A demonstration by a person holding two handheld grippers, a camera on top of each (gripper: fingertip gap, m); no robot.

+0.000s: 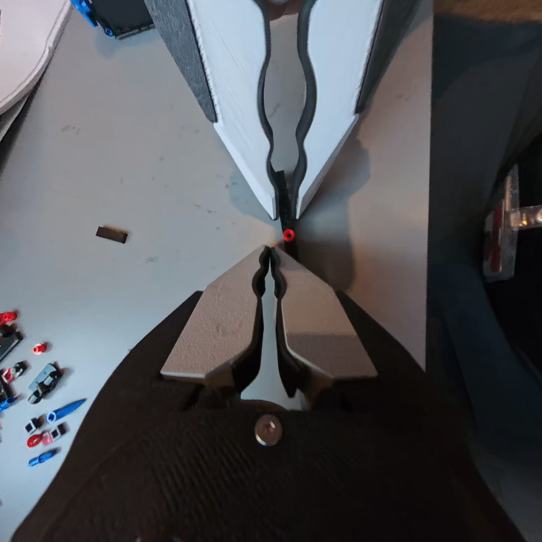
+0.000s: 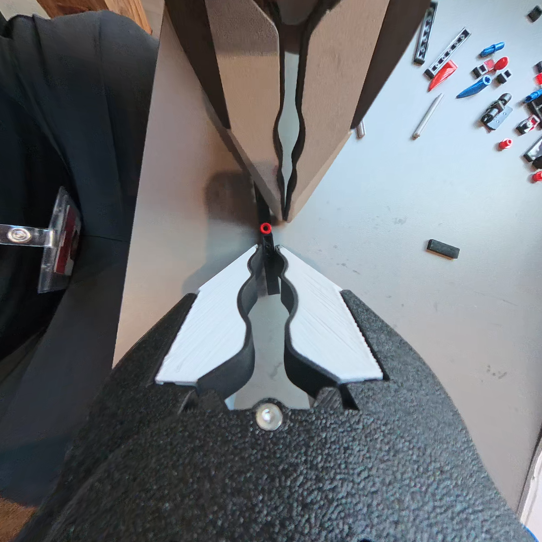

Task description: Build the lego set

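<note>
My right gripper (image 2: 269, 247), with white fingers, is shut on a long black lego beam (image 2: 271, 275) and holds it above the grey table. A small red pin (image 2: 265, 227) sits in the beam just past the fingertips. My left gripper (image 1: 269, 249), with grey fingers, faces it tip to tip. Its jaws are closed with nothing visible between them, right beside the red pin (image 1: 289, 234). The beam (image 1: 283, 190) runs on past the left gripper's right finger. The right gripper (image 1: 286, 217) comes in from the top of the left wrist view, and the left gripper (image 2: 284, 219) from the top of the right wrist view.
Loose red, blue and black pieces (image 1: 44, 381) lie on the table (image 1: 132, 176); they also show in the right wrist view (image 2: 498, 88). A black tile (image 1: 112, 234) lies alone. A partly built black and blue model (image 1: 117, 17) stands at the back. A person in dark clothes (image 1: 484, 117) is at the table edge. The tips of both grippers are at nearly the same place.
</note>
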